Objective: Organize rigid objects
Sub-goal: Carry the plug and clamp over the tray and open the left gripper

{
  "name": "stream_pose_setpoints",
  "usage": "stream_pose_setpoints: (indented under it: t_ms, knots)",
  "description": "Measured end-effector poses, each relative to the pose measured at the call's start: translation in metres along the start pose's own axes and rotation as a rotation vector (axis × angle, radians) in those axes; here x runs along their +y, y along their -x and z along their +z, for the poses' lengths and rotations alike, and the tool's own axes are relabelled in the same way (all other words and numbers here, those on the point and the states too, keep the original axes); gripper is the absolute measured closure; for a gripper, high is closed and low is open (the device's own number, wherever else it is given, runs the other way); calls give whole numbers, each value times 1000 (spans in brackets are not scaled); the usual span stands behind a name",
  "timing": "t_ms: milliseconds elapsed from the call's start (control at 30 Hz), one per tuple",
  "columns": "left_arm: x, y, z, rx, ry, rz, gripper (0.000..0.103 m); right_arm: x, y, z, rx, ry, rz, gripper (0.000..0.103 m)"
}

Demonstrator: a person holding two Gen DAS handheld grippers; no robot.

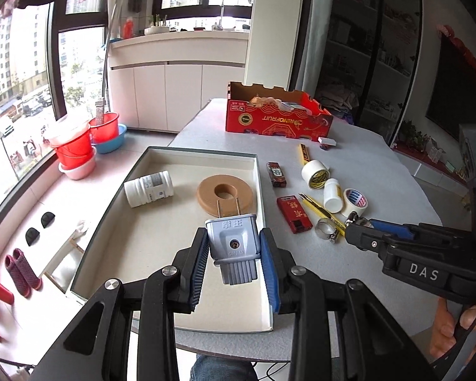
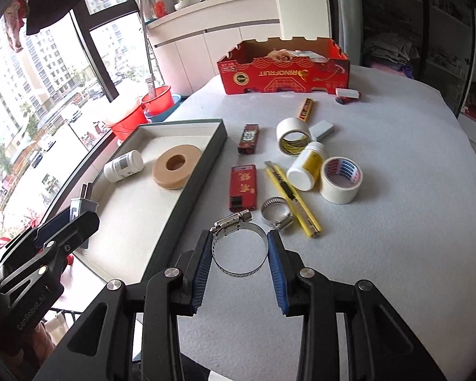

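Both tongs are loaded: my left tongs (image 1: 234, 265) clench a grey plastic two-pin plug (image 1: 234, 243) above the shallow white rectangular tray (image 1: 259, 187) on the grey table (image 2: 396, 222); my right tongs (image 2: 239, 265) pinch a thin steel hose clamp (image 2: 240, 247) beside it. That springy, slick band could squirt from the ribbed pads.

Both your grippers are angled downward, each clamped on something.
Your left gripper (image 1: 234, 254) pinches a grey plastic two-pin plug (image 1: 233, 246); your right gripper (image 2: 239, 250) squeezes a steel hose clamp ring (image 2: 240, 247).
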State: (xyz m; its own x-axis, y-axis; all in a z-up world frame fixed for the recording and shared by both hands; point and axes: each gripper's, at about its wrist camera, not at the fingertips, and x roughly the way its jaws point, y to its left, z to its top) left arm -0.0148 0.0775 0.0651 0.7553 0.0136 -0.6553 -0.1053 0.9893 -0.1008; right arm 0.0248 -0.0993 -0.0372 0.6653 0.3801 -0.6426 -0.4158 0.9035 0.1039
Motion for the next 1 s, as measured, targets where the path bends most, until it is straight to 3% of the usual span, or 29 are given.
stream_pose_setpoints:
  t_ms: [267, 533, 1000]
  knots:
    - [47, -6, -1, -11, 78, 82, 68, 53, -17, 24, 6, 100, 52, 67]
    - [84, -12, -5, -2, 149, 115, 68, 73, -35, 32, 33, 120, 70, 67]
    - [88, -31, 7, 5, 149, 127, 68, 81, -52, 42, 54, 117, 82, 67]
